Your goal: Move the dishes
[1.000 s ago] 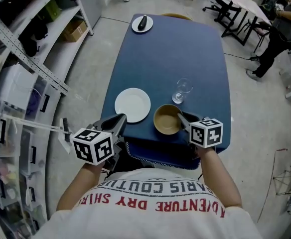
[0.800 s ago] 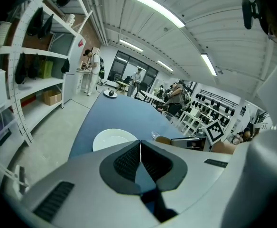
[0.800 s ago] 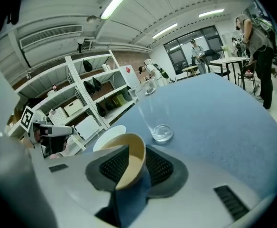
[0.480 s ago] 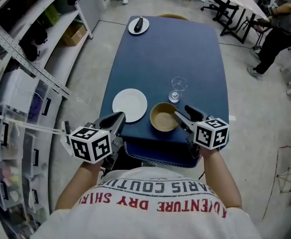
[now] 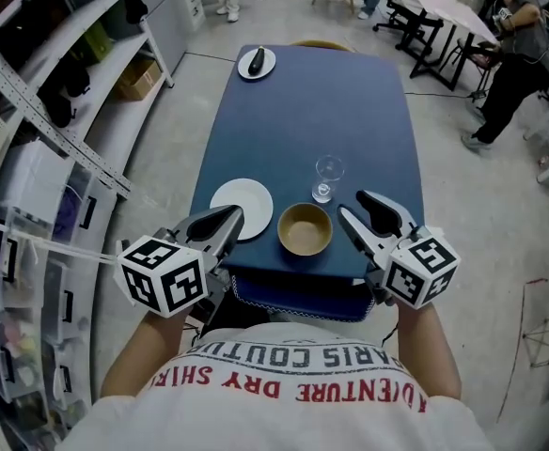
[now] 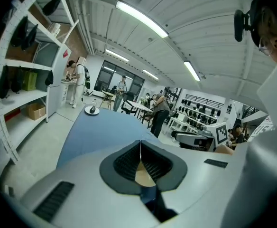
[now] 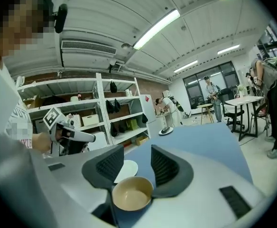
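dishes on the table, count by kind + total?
Plates: 2 (near white plate, far small plate)
Bowls: 1 (tan bowl)
Glasses: 1 (stemmed glass)
Total: 4, not counting the dark item lying on the far small plate.

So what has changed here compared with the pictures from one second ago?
The right gripper has drawn back from the rim of the bowl, toward the person and to the right. Its jaws are open and clear of the bowl. Whether it gripped the bowl before is unclear. The left gripper stays shut beside the white plate. The bowl, plate and glass keep their places.
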Tool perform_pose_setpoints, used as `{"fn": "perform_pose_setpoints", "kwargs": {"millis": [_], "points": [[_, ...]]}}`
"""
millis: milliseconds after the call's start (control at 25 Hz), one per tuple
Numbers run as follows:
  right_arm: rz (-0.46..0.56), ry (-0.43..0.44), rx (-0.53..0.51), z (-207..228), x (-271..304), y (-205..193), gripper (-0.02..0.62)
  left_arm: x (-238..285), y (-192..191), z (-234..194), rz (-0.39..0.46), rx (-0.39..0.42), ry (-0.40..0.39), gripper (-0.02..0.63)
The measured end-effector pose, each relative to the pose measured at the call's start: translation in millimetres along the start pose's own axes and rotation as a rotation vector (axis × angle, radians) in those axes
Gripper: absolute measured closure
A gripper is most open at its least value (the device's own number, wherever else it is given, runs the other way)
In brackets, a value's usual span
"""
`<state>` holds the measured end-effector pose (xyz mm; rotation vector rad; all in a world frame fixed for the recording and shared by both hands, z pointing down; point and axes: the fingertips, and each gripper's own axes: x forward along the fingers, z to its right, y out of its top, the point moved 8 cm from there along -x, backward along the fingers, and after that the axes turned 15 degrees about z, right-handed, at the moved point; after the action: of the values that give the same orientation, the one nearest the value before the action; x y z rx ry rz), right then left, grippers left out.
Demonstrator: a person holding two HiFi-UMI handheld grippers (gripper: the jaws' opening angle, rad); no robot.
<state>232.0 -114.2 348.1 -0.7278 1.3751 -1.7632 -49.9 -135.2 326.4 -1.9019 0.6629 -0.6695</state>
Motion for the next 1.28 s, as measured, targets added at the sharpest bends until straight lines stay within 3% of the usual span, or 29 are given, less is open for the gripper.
{"fn": "perform_pose_setpoints", "kwargs": {"millis": [200,400,600,1280], "points": [[0.061,0.03,-0.006,-12.0,-1.9,21.1,0.502,-3.1,17.3,15.5,0.059,0.002,-0.037,0.577],[0.088,0.077,-0.004,-23.6,-9.5,32.2,0.543,-8.0,24.5,30.6,0.077,0.009,-0.08,0.577],[0.082,0.055,0.003,-17.9,-16.0,27.8,0.565,-6.0,22.7,39.2,0.074,0.039,-0.092,0.577],[0.112,0.144,0.054,-31.6,-6.0,31.7,0.572,-12.9,21.7,27.0,0.095,0.016,-0.075,0.578]]}}
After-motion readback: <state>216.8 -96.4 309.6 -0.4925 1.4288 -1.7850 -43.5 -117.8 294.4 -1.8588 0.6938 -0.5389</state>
